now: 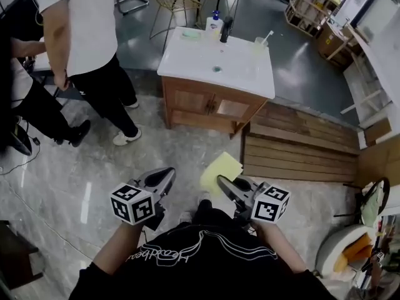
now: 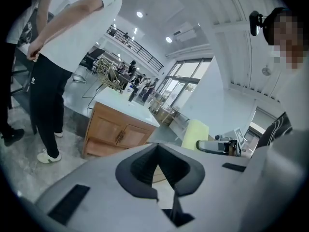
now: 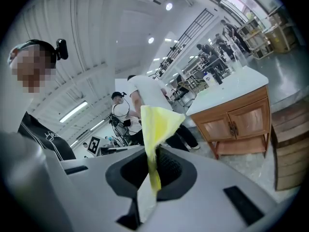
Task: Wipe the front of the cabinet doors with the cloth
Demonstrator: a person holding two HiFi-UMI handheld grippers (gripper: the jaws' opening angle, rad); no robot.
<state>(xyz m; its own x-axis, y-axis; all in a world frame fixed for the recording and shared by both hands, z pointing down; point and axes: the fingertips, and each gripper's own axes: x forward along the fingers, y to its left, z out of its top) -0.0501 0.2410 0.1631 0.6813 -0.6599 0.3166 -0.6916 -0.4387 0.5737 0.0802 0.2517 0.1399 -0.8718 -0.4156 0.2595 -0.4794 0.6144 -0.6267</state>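
Observation:
A wooden vanity cabinet with two doors and a white sink top stands on the floor ahead of me; the doors also show in the left gripper view and the right gripper view. My right gripper is shut on a yellow cloth, which sticks up between its jaws. My left gripper is shut with nothing in it, its jaws meeting. Both grippers hang close to my body, well short of the cabinet.
A person in a white shirt and black trousers stands left of the cabinet. Wooden pallets lie to its right. Bottles and a cup sit on the sink top. Chairs and shelving stand further back.

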